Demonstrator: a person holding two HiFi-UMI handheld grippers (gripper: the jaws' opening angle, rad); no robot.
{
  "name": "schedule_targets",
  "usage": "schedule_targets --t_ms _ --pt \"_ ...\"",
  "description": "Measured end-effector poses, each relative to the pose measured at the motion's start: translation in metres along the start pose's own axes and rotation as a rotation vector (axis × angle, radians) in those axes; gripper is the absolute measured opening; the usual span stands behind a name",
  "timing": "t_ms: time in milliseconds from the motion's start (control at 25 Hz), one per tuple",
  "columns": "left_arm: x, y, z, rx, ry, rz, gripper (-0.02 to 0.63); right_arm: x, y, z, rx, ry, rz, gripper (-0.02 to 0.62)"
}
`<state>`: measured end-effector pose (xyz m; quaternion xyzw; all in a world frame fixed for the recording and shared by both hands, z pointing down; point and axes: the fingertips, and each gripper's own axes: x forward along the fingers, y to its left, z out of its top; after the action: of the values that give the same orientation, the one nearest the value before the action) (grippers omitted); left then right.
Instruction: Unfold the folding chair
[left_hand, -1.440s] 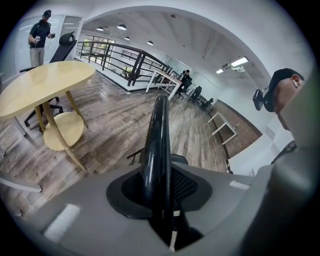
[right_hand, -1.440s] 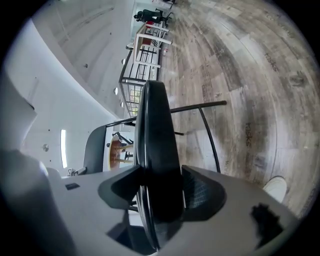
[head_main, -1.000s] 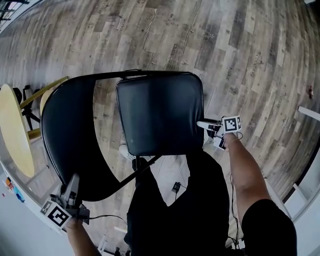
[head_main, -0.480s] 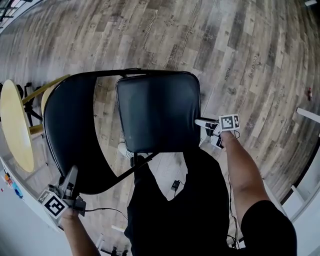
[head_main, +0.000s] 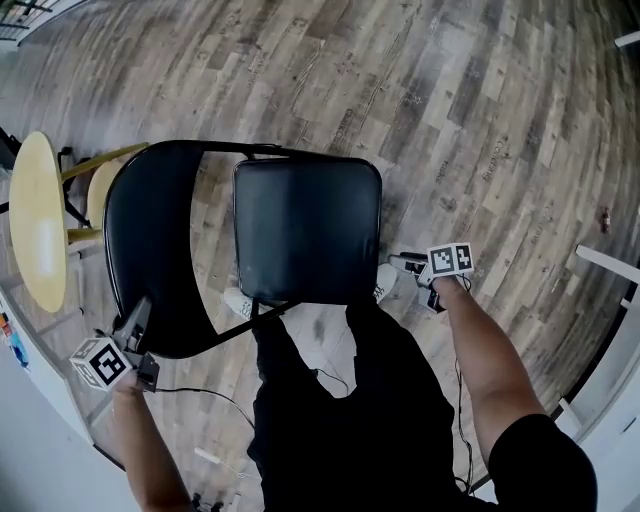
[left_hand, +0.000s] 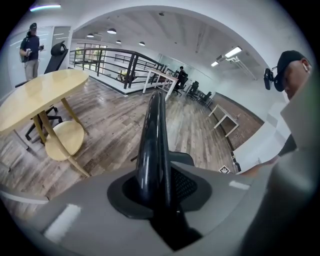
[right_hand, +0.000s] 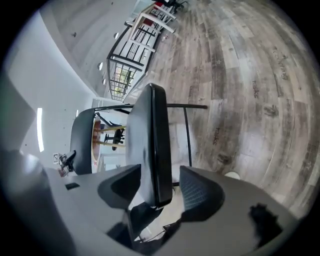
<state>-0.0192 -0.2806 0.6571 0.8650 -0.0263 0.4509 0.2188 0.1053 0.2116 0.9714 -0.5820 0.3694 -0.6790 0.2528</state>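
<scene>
Chair: the folding chair (head_main: 260, 250) is right in front of me over the wooden floor (head_main: 480, 120), held between my two grippers.
Done so far: the seat (head_main: 310, 230) stands swung away from the backrest (head_main: 150, 235), and bare floor shows in the gap between them. I judge the unfolding to be under way but not finished.
Left gripper: my left gripper (head_main: 135, 320) is clamped on the rim of the backrest. Its jaws have just been opening a little, yet the rim sits between them and both pads look pressed to it.
Right gripper: my right gripper (head_main: 403, 264) has its jaws apart around the seat's edge. One pad lies against the seat and the other stands off with a gap.
Left to do: I reckon the seat must swing fully out until the frame sets, and then the chair must stand on its own legs. I cannot tell whether its feet touch the floor now.
Around: a round table (head_main: 35, 220) and a stool (head_main: 100, 190) stand just beyond the backrest on my left. A thin cable (head_main: 200, 392) trails near my left arm, a white piece of furniture (head_main: 610, 265) sits well apart on the right, and a person (left_hand: 31, 47) stands far off past the table.
In the way: the table and stool are near enough that the backrest could strike them if it swings that way. My own legs, and a shoe (head_main: 238, 302), sit close under the seat's near edge.
</scene>
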Motion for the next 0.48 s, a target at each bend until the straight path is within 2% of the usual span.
schedule_targets --t_ms 240,480 --pt "0.000 0.002 -0.007 0.005 -0.001 -0.002 0.095 -0.045 0.010 -0.047 -0.039 0.087 -0.046 0.250" --pt "0.003 0.003 -0.009 0.009 0.003 0.014 0.100 -0.079 0.020 -0.075 0.048 0.014 -0.135 0.250"
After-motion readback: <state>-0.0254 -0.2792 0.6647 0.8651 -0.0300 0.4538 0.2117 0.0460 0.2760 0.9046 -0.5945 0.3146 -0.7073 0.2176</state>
